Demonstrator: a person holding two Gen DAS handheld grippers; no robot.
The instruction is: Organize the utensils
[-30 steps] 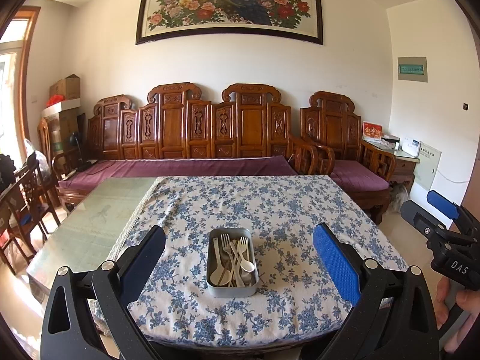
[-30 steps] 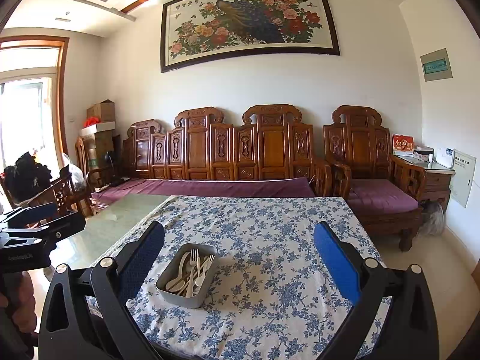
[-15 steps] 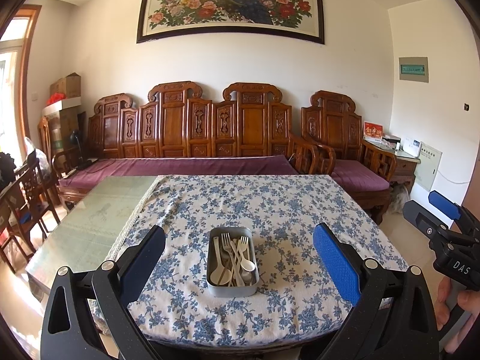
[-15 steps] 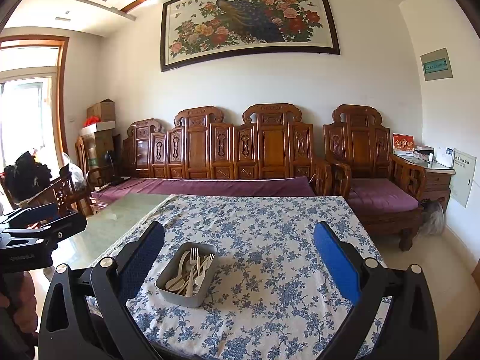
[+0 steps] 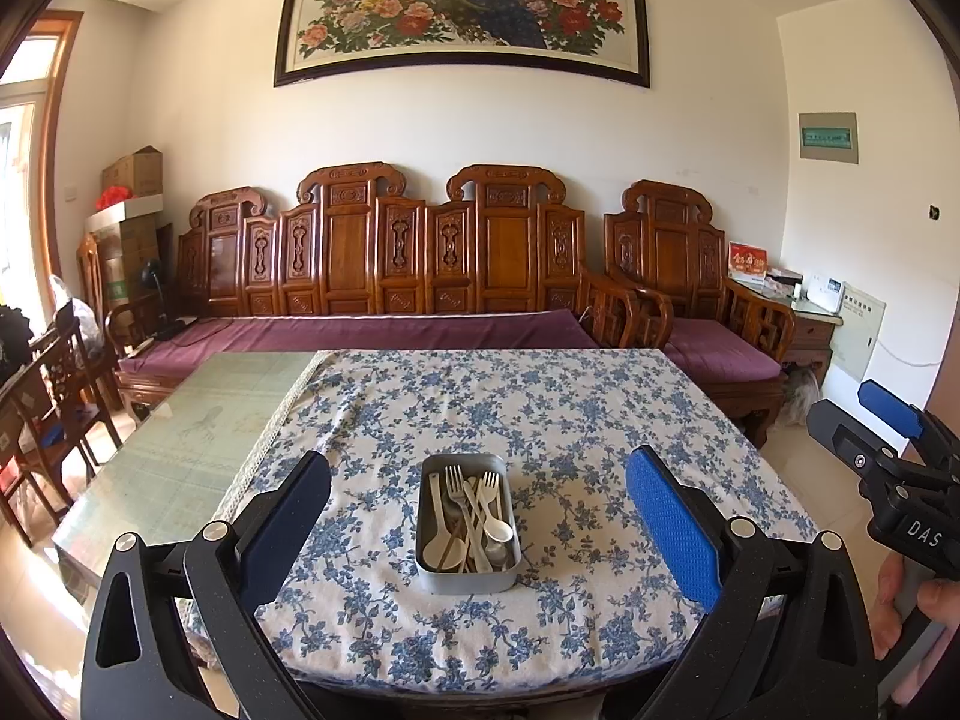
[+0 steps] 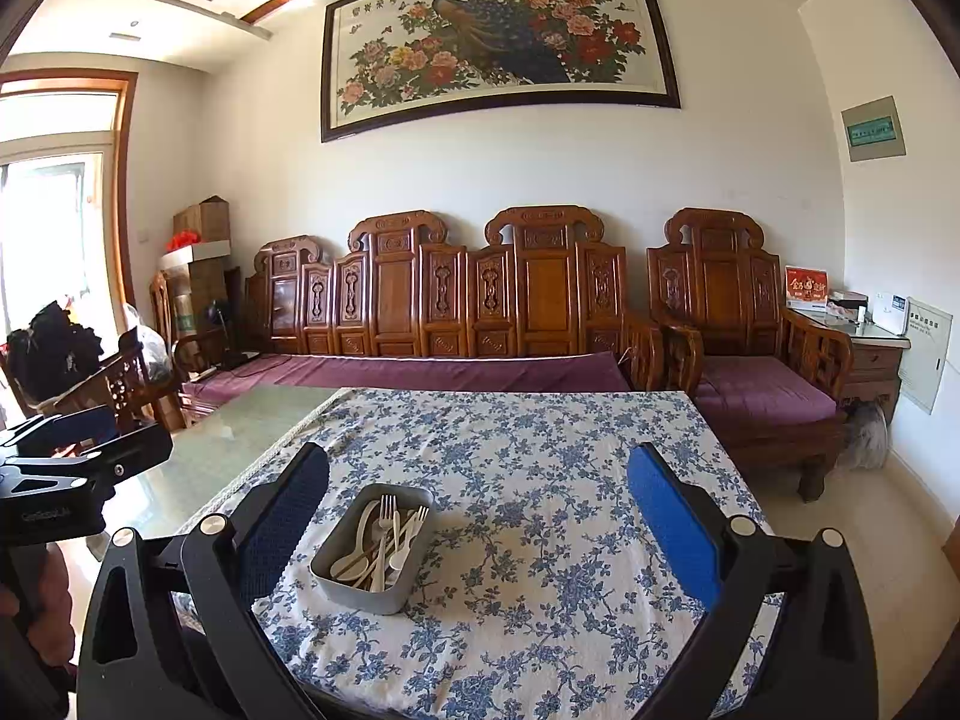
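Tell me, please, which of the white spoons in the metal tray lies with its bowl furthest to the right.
The spoon by the metal tray's right wall in the left wrist view. Its bowl rests near the right wall, while the other clear spoon sits at the near left corner.

The blue-flowered white tablecloth (image 5: 558, 420) lies bare on every side of the grey metal rectangular tin (image 5: 467, 576), the only thing standing on it. Inside, white plastic forks and spoons (image 5: 474, 510) cross in a loose heap, seemingly leaving little gap between them. The bare green glass tabletop (image 5: 180, 438) to the left is open too.
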